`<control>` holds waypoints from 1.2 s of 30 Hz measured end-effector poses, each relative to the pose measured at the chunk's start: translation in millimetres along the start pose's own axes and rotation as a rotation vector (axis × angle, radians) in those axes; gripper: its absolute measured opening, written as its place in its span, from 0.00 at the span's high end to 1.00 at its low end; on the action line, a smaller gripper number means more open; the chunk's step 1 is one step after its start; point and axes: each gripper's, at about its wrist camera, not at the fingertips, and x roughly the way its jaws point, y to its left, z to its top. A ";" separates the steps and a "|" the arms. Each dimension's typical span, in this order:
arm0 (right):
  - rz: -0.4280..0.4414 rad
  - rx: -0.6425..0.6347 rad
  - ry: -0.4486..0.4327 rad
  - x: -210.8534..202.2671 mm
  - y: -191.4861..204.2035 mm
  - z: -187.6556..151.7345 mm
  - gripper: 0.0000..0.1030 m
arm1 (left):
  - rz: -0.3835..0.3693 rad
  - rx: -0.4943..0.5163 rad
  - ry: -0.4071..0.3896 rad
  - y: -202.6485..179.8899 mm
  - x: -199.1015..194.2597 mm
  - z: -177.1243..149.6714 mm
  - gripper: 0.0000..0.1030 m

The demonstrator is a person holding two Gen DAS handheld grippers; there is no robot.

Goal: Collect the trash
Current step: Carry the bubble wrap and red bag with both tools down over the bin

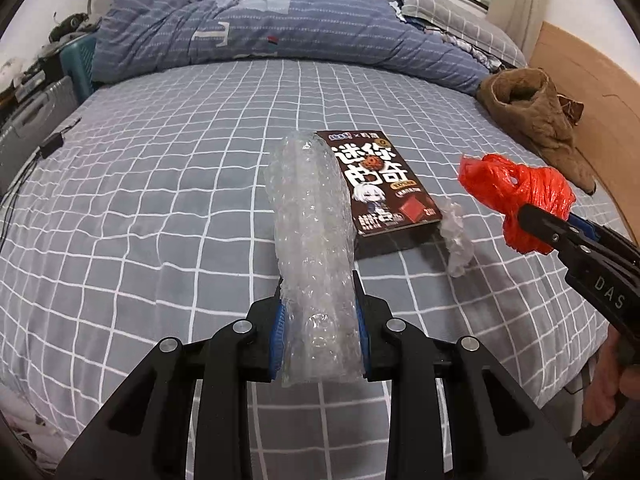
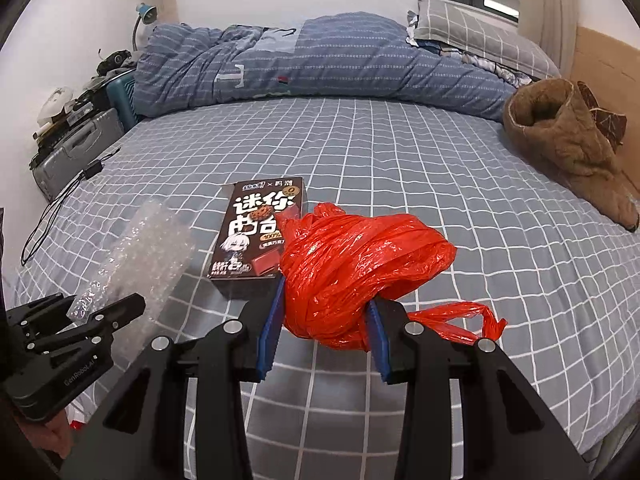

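Bed point(image 1: 160, 200) carries a box point(image 1: 384, 184); left gripper point(image 1: 320, 316) fingers clamp bubble wrap point(image 1: 312, 232), right gripper point(image 2: 326, 320) fingers clamp a red bag point(image 2: 352, 264).

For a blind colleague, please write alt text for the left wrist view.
The left gripper holds a roll of clear bubble wrap above a grey checked bed. At right, the right gripper holds a crumpled red plastic bag; a brown snack box lies between them.

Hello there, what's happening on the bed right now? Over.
Left gripper shut on bubble wrap. Right gripper shut on red plastic bag. Snack box and clear wrapper still on bed. Nothing blocking.
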 end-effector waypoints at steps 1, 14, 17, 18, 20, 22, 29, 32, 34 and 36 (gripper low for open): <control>-0.003 -0.004 -0.001 -2.8 0.6 -1.8 0.65 | 0.000 0.000 -0.001 -0.9 -2.2 -1.6 0.74; -0.019 -0.028 -0.011 -39.8 1.8 -28.7 0.65 | -0.001 0.002 -0.017 -10.6 -34.1 -25.9 0.74; -0.022 -0.025 -0.010 -46.5 0.3 -34.2 0.65 | -0.003 0.006 -0.016 -13.8 -38.3 -31.9 0.74; -0.021 -0.022 -0.009 -48.2 -0.4 -35.6 0.65 | -0.004 0.006 -0.016 -14.2 -39.5 -33.6 0.74; -0.021 -0.018 -0.010 -53.1 -2.1 -39.6 0.65 | -0.007 0.005 -0.013 -14.9 -42.2 -37.3 0.74; -0.020 -0.016 -0.010 -56.8 -2.4 -42.7 0.65 | -0.009 0.005 -0.012 -15.9 -45.6 -41.2 0.74; -0.022 -0.019 -0.004 -70.1 -0.5 -58.2 0.65 | -0.018 0.005 -0.008 -19.9 -57.0 -55.6 0.74; -0.024 -0.021 0.000 -76.3 1.4 -65.8 0.65 | -0.023 0.005 -0.006 -21.3 -61.4 -60.5 0.74; -0.028 -0.025 0.001 -79.4 2.4 -70.7 0.65 | -0.023 0.010 -0.008 -23.2 -65.4 -64.0 0.74; -0.038 -0.034 0.002 -82.6 3.0 -74.8 0.65 | -0.023 0.010 -0.010 -23.6 -68.1 -66.3 0.74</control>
